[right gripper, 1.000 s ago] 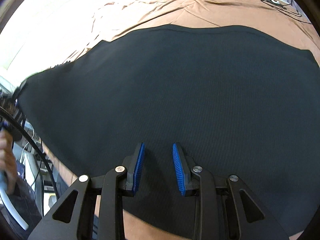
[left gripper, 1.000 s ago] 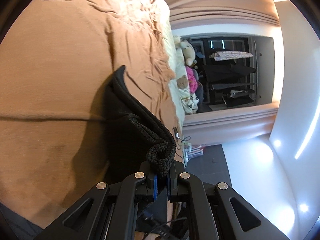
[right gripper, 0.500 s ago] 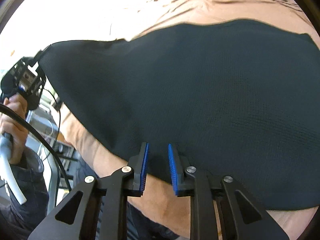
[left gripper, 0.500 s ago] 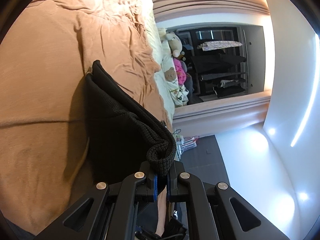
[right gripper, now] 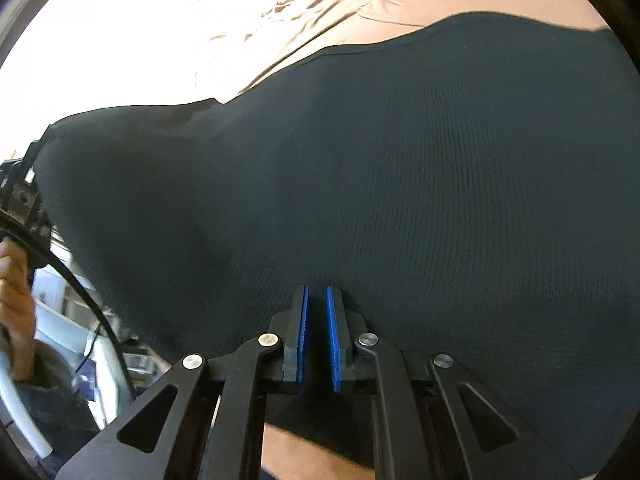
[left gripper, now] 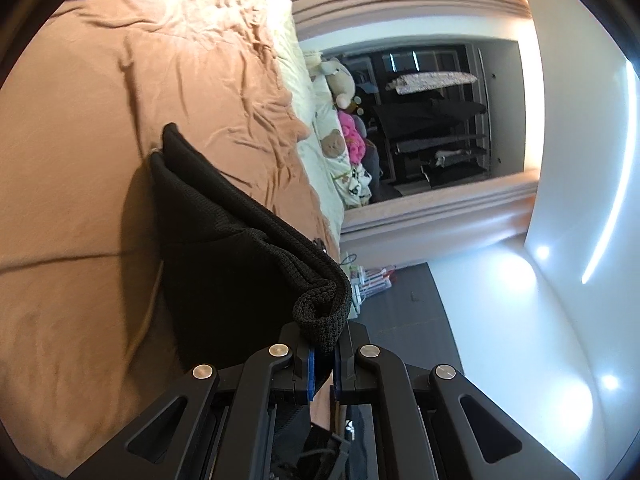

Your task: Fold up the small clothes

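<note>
A black knit garment [left gripper: 224, 248] hangs over the tan bedspread [left gripper: 80, 128]. My left gripper [left gripper: 323, 364] is shut on a bunched corner of it, and the cloth runs away from the fingers in folded layers. In the right wrist view the same garment [right gripper: 400, 184] spreads wide and taut across the frame. My right gripper [right gripper: 316, 336] has its blue pads nearly together at the garment's near edge; a narrow gap shows between them, and I cannot tell if cloth is pinched. The hand holding the left gripper [right gripper: 16, 200] shows at the far left.
Stuffed toys and pillows [left gripper: 340, 120] lie at the head of the bed. A dark wardrobe [left gripper: 436, 120] stands beyond, and a dark floor [left gripper: 400, 304] lies beside the bed. Bright window light [right gripper: 120, 40] washes out the upper left of the right wrist view.
My right gripper's pads have closed from wide apart to nearly together at the garment's near edge. The garment has lifted and stretched tauter. My left gripper has kept its hold.
</note>
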The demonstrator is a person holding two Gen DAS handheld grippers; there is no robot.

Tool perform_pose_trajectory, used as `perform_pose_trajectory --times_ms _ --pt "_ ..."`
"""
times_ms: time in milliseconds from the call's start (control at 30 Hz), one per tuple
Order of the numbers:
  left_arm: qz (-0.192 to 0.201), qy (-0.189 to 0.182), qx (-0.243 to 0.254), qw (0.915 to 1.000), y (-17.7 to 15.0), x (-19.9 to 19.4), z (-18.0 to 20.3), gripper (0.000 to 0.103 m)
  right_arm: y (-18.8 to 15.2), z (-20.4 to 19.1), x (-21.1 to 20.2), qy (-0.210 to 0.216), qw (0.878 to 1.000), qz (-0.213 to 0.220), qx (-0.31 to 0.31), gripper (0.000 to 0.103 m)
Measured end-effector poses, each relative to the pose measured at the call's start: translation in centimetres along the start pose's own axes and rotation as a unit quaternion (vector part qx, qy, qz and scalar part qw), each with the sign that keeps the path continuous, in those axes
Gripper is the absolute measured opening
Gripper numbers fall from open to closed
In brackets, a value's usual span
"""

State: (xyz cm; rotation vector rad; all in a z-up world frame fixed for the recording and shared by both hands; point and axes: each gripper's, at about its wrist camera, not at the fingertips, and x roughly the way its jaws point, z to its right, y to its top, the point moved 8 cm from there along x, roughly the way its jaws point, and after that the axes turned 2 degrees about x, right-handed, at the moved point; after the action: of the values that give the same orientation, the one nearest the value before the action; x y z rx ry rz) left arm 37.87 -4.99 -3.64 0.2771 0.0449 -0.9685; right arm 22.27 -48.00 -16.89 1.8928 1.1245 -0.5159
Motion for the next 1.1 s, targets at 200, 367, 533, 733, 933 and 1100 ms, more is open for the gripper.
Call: perform_pose_trajectory --times_ms 200,367,533,733,933,1100 --pt "-0.03 -0.014 0.023 0.9992 -1.0 3.3 2.7 0.005 -2.3 0.0 -1.0 0.004 1.0 -0.017 -0.009 0.006" --pt "-0.052 -0.023 0.036 0.9977 -2.7 5.7 4.4 0.005 -3.7 -0.5 -1.2 0.018 0.999 -0.027 -0.013 0.006" --pt "-0.069 -0.027 0.051 0.9959 -4.1 7.3 6.2 0.005 -4.3 -0.2 -1.9 0.01 1.0 -0.014 -0.014 0.006" --pt "-0.088 -0.029 0.066 0.9935 -5.5 9.6 7.8 0.005 -4.4 -0.7 -3.4 -0.006 1.0 0.02 -0.007 0.006" --pt "-0.116 -0.03 0.076 0.9898 -7.8 12.1 8.9 0.005 -4.4 1.0 -5.4 -0.016 0.998 0.054 0.023 0.027" --pt "-0.147 -0.029 0.083 0.9852 -10.4 14.7 9.4 0.005 -4.8 2.0 -6.9 -0.011 0.995 0.089 0.044 0.051"
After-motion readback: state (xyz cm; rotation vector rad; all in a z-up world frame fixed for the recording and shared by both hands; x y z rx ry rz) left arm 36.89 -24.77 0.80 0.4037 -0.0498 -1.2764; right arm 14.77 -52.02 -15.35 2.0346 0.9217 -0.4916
